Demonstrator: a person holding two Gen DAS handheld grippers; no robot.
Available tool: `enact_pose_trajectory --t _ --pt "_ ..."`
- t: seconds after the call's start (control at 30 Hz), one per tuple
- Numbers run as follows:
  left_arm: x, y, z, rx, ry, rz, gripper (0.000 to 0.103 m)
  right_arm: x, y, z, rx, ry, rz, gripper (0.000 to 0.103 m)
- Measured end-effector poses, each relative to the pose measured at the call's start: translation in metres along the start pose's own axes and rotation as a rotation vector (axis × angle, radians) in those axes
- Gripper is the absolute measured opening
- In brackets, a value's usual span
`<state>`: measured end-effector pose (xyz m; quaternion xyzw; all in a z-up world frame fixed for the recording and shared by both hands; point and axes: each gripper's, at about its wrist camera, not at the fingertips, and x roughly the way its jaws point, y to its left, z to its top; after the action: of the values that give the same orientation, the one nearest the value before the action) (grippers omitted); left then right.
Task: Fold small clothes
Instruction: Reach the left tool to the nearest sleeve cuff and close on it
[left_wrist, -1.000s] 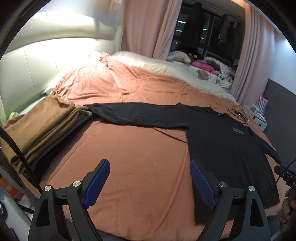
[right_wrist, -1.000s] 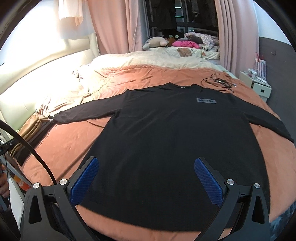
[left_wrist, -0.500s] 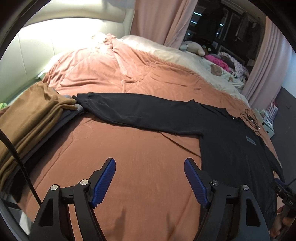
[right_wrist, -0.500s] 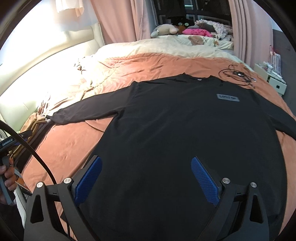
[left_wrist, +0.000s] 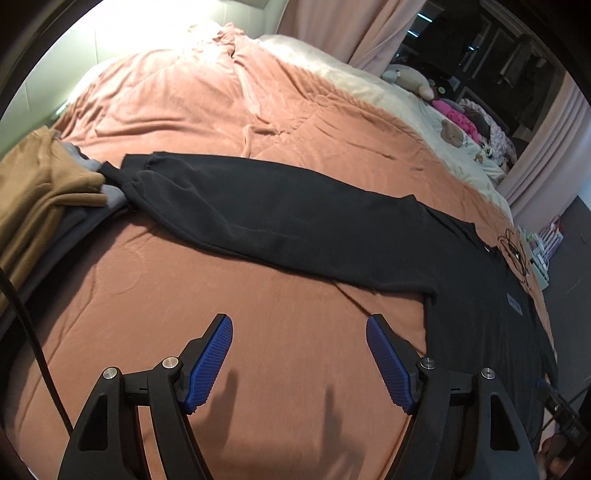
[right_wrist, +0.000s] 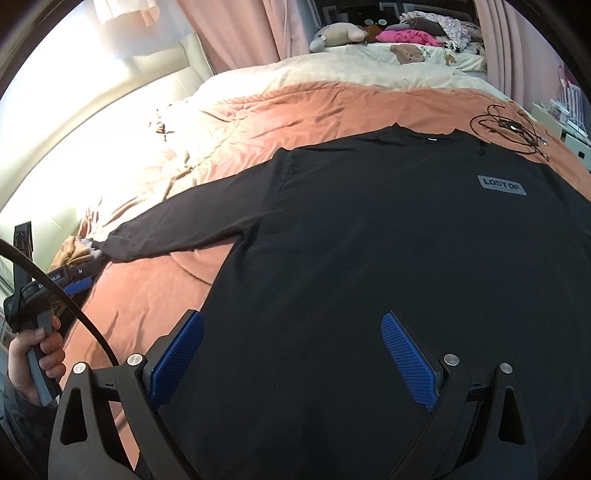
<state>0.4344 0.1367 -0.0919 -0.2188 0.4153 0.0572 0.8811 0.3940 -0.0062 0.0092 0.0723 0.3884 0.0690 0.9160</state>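
On the far left of the bed, a stack of folded clothes (left_wrist: 40, 192) lies against the cuff of the black long-sleeved shirt (right_wrist: 369, 266); the sleeve end (left_wrist: 147, 181) touches that stack and may overlap its edge. That is the first risk: if the cuff is dragged, the tan and grey layers beside it could be pulled askew. The left gripper (left_wrist: 299, 363) hovers over the bare rust-coloured duvet (left_wrist: 258, 314), jaws spread wide and holding nothing, with the sleeve well ahead of it. A pinch made too low would likely gather duvet along with the sleeve, since the quilt is soft and creased.

Further right, the shirt's body lies flat, chest up. The right gripper (right_wrist: 291, 358) hangs over its lower part, jaws likewise spread and empty. A one-layer grab here could leave the back panel behind and skew the fold.

At the far right, a tangle of black cable (right_wrist: 509, 127) lies by the shoulder and could snag.

No container is in view.
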Motion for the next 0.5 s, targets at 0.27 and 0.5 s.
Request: enact_pose_trajectory --t 0.27,0.5 --pt "0.057 0.009 0.026 -0.074 0.057 0.014 0.076 0.026 0.009 0.023 0.027 0.015 0.009 0.089" --pt "0.090 0.046 0.038 -0.233 0.093 0.039 0.055 0.052 0.017 0.044 0.056 0.046 0.007 0.071"
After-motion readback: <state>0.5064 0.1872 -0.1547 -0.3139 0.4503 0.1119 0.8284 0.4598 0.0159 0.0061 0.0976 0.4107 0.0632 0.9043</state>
